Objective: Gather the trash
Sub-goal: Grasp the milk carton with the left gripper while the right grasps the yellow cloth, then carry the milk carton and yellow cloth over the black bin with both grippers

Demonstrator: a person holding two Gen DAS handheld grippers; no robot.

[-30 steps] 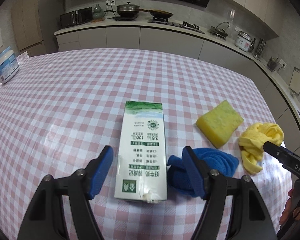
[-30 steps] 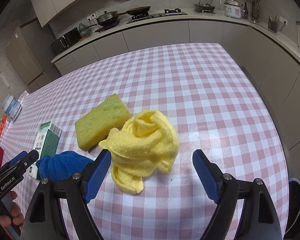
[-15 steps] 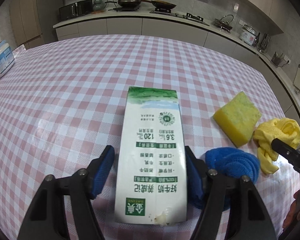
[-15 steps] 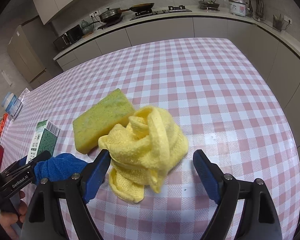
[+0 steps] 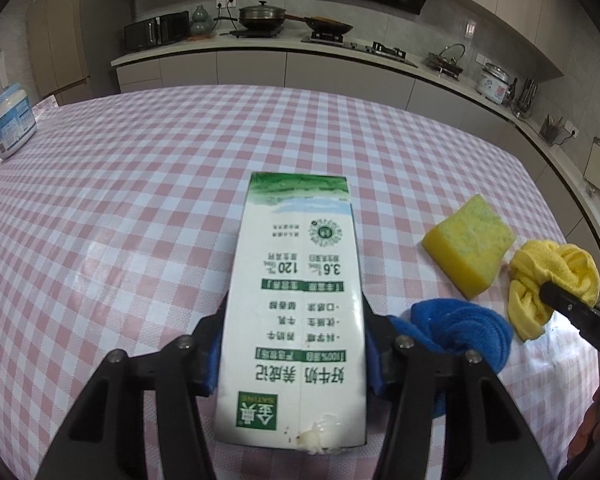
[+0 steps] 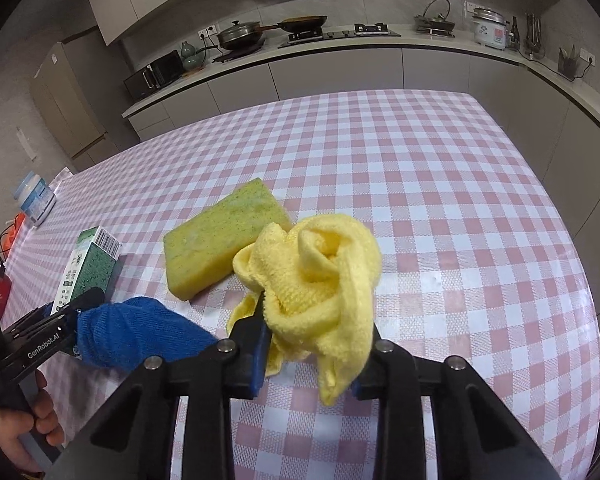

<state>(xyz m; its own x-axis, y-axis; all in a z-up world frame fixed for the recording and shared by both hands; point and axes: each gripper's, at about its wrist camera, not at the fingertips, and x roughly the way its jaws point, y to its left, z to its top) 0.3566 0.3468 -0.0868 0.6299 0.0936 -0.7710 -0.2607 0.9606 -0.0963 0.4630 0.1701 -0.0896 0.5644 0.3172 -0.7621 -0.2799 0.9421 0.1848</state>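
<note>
While the left gripper (image 5: 294, 354) is closing on the milk carton (image 5: 296, 300), the right gripper (image 6: 312, 344) clenches the yellow cloth (image 6: 320, 276) near the sponge (image 6: 220, 248).

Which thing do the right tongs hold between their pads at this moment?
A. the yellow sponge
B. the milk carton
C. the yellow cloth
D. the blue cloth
C: in the right wrist view the right tongs are shut on the yellow cloth, while the yellow sponge and the blue cloth lie apart on the table, and the milk carton sits between the left tongs.
</note>
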